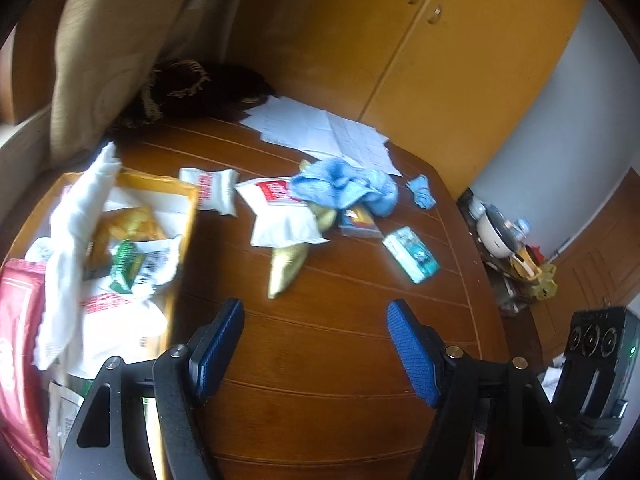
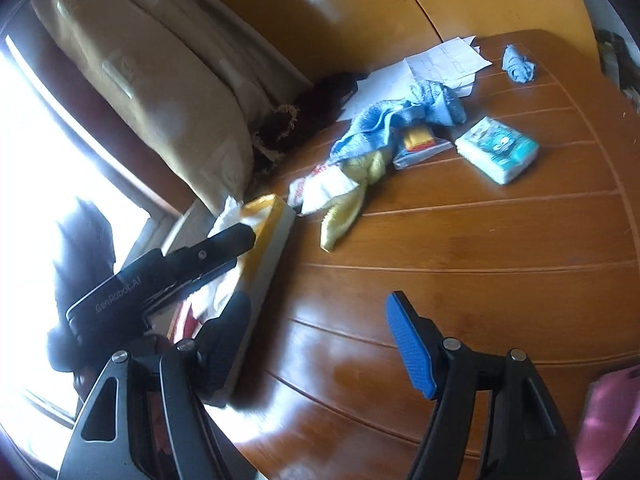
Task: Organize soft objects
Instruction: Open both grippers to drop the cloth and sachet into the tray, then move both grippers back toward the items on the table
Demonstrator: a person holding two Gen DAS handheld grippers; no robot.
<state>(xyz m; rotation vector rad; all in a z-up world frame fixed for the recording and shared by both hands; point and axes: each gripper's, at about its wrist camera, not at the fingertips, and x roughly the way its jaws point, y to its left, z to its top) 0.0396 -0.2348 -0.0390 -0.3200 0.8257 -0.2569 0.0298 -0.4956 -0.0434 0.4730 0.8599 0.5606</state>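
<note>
In the left wrist view a crumpled blue towel (image 1: 344, 188) lies mid-table over a white packet (image 1: 276, 208) and a yellow cloth (image 1: 288, 268). A small blue cloth (image 1: 422, 192) sits further right. My left gripper (image 1: 316, 344) hovers open over bare wood, with nothing between its blue pads. A yellow-rimmed box (image 1: 188, 216) at the left holds a white cloth (image 1: 76, 240) and packets. In the right wrist view my right gripper (image 2: 320, 344) is open and empty beside the box (image 2: 268, 248). The blue towel (image 2: 400, 116), yellow cloth (image 2: 344, 212) and small blue cloth (image 2: 518, 64) lie beyond it.
A tissue pack (image 1: 412, 254) and a flat packet (image 1: 360, 224) lie near the towel. White papers (image 1: 320, 132) and a dark fringed cloth (image 1: 192, 88) sit at the far edge. Beige cushions (image 2: 160, 92) lean by the window. Cluttered items (image 1: 512, 248) stand beyond the table's right edge.
</note>
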